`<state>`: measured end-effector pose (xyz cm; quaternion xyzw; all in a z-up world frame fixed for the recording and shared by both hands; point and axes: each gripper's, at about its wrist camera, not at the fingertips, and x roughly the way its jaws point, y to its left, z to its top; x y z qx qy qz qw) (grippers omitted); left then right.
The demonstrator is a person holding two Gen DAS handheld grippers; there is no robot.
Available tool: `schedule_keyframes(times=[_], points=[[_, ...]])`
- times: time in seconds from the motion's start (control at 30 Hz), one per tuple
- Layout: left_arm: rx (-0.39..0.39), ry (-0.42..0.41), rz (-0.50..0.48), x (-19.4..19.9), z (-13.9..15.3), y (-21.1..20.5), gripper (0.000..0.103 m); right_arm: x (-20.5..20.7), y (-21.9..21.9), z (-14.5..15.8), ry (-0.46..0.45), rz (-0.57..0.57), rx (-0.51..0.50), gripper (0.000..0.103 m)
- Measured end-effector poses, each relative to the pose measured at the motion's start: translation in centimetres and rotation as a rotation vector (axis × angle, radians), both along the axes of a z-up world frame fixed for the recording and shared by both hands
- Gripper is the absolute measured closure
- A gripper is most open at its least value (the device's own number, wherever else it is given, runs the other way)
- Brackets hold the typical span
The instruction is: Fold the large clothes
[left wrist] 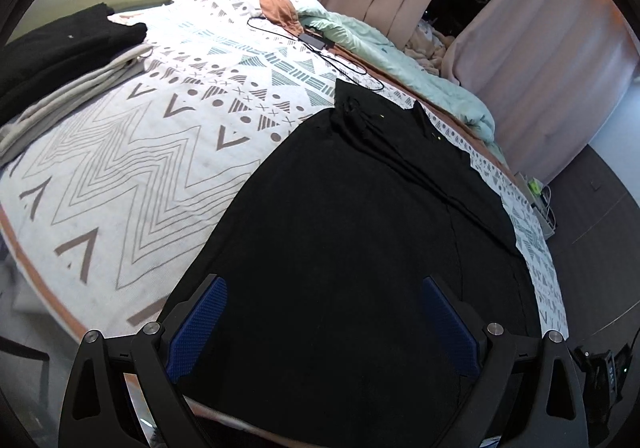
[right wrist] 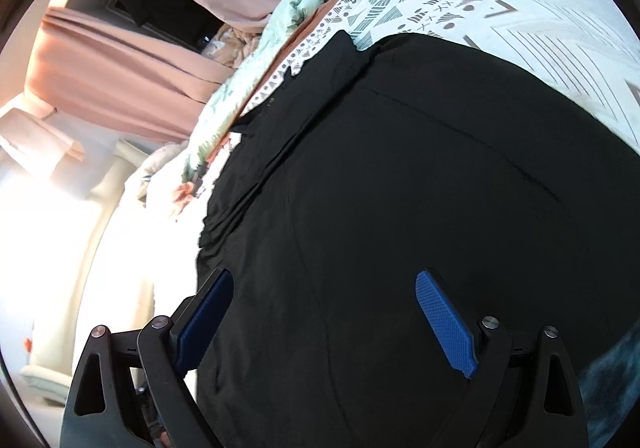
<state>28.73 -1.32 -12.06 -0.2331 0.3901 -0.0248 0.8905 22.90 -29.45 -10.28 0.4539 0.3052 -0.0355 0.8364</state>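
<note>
Now your left gripper (left wrist: 324,288) and right gripper (right wrist: 324,284) both gape wide, empty, above the black garment (left wrist: 360,216) spread on the patterned bedspread (left wrist: 132,160).

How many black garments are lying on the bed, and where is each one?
2. One large black garment is spread flat on the patterned bedspread, right in front of both claws. A second black garment lies bunched at the far left edge. More may be hidden outside the view.

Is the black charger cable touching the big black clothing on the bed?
Touching. In the left wrist view, the cable runs across the patterned blanket and loops right onto the top corner of the black garment.
</note>
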Motion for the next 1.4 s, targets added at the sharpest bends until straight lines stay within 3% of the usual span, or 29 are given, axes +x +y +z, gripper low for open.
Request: schedule_keyframes(times=[0.23,0.4,0.7,0.87,1.13,1.3,1.4], points=[[-0.049,-0.038,0.006,-3.4,0.5,0.9,0.005,-4.2,0.7,0.4,-0.077,-0.021,0.064,0.010],[-0.061,-0.054,-0.014,-6.3,0.9,0.3,0.005,-7.6,1.8,1.0,-0.112,-0.042,0.046,0.010],[-0.148,-0.071,-0.034,-10.9,0.4,1.3,0.005,-11.5,1.2,1.1,-0.081,-0.061,-0.036,0.010],[-0.147,-0.073,-0.037,-11.3,0.1,3.1,0.006,-13.0,-1.2,0.4,-0.085,-0.071,-0.022,0.010],[-0.152,-0.024,0.002,-9.6,-1.8,7.7,0.029,-14.9,-6.4,-0.3,-0.072,-0.149,-0.054,0.010],[-0.158,0.014,-0.006,-7.4,-2.9,9.3,0.046,-14.5,-9.5,-1.9,-0.052,-0.199,-0.043,0.016],[-0.175,0.037,-0.011,-6.3,-3.8,9.7,0.047,-13.8,-10.6,-2.7,-0.040,-0.207,-0.049,0.020]])
